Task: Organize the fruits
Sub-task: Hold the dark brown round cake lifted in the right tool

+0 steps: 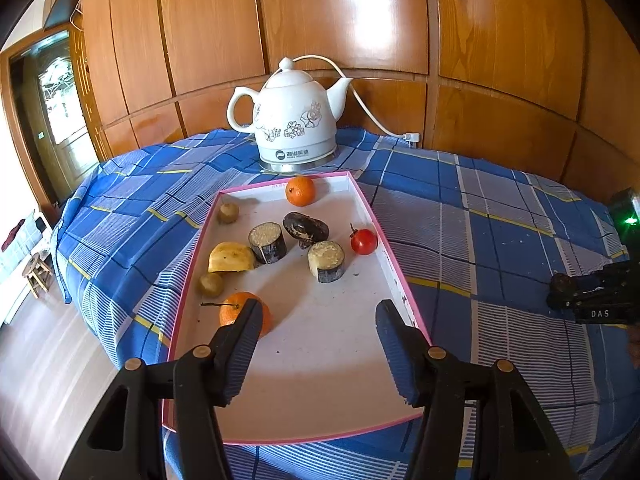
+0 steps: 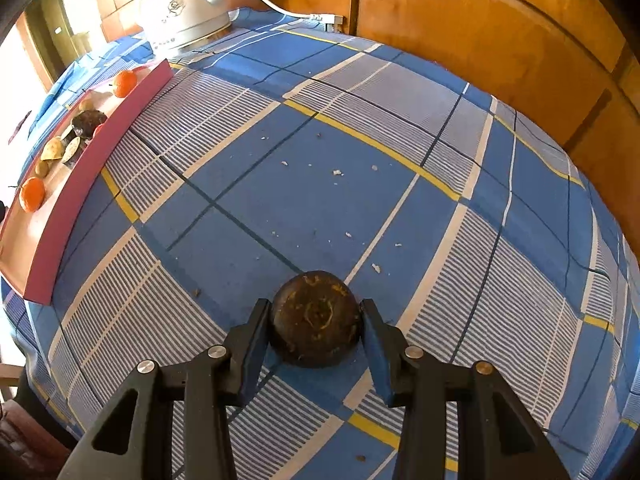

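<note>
We pinch the dark fruit [image 2: 316, 320] in our right gripper [image 2: 316, 330] and must carry it left to the tray [image 1: 400, 280], left gripper [image 1: 316, 344] spread idle.

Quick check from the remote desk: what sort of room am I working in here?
Most likely a room in a home, not a lab. Glossy wood-panelled wall stands behind a table under a blue plaid cloth, a white floral electric kettle sits plugged in, and a wooden door opens to the left.
</note>
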Action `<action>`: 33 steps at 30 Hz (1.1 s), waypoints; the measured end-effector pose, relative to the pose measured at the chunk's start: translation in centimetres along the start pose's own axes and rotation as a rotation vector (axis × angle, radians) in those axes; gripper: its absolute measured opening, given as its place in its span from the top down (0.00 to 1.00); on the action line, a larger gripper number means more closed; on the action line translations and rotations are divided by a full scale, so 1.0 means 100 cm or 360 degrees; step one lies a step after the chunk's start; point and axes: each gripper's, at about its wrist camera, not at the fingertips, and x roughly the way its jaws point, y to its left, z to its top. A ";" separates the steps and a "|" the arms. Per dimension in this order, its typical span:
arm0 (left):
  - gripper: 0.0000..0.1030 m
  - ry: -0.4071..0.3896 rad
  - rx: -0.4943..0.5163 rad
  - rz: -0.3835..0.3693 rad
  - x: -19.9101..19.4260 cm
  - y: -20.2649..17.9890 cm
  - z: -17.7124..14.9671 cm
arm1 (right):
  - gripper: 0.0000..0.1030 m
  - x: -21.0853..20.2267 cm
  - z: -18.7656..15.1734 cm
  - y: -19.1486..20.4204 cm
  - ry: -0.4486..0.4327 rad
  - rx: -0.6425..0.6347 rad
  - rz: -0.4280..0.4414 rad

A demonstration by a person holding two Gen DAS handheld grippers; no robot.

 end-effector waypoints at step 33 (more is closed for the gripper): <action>0.42 -0.0055 -0.0041 0.0061 -0.005 0.017 -0.003 | 0.58 -0.005 -0.006 0.012 -0.0058 -0.0098 -0.0101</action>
